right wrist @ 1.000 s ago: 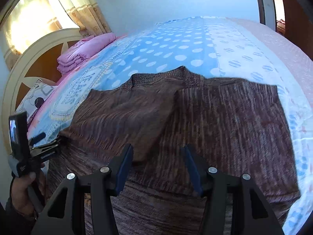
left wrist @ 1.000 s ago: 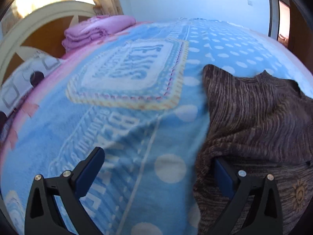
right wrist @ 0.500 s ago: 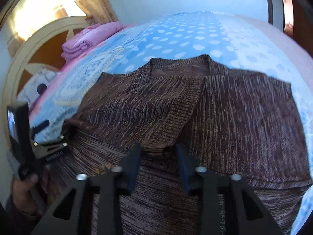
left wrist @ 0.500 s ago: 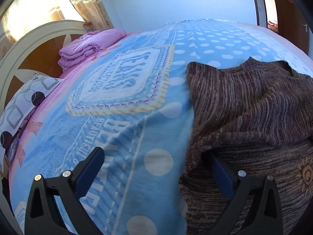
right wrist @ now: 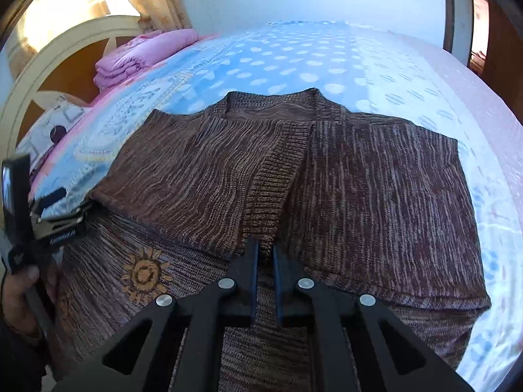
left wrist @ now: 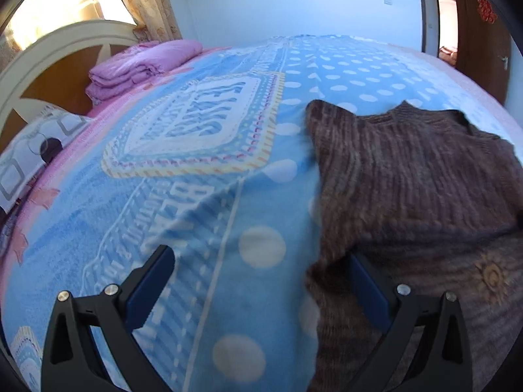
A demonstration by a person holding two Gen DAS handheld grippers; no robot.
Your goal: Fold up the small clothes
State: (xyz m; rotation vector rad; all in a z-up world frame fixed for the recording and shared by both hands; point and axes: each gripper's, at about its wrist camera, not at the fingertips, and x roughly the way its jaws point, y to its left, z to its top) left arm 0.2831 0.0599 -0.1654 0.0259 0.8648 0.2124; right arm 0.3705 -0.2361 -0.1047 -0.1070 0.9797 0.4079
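Observation:
A brown knit sweater [right wrist: 376, 196] lies flat on the bed, its left sleeve [right wrist: 209, 176] folded across the front; a sun motif [right wrist: 143, 274] shows near the hem. My right gripper [right wrist: 265, 251] is shut on the ribbed cuff [right wrist: 271, 202] of that sleeve. In the left wrist view the sweater [left wrist: 418, 189] fills the right side. My left gripper [left wrist: 258, 261] is open at the sweater's left edge, its right finger tucked under the fold and its left finger over the blanket. It also shows in the right wrist view [right wrist: 55, 215].
The bed has a blue polka-dot blanket [left wrist: 202, 228] with lettering. Folded pink bedding [left wrist: 137, 68] and a patterned pillow [left wrist: 29, 150] lie by the cream headboard [left wrist: 52, 49]. A doorway [left wrist: 447, 26] is at the far right.
My right gripper has closed from wide open onto the sleeve cuff. My left gripper stays open at the sweater's left edge with little movement.

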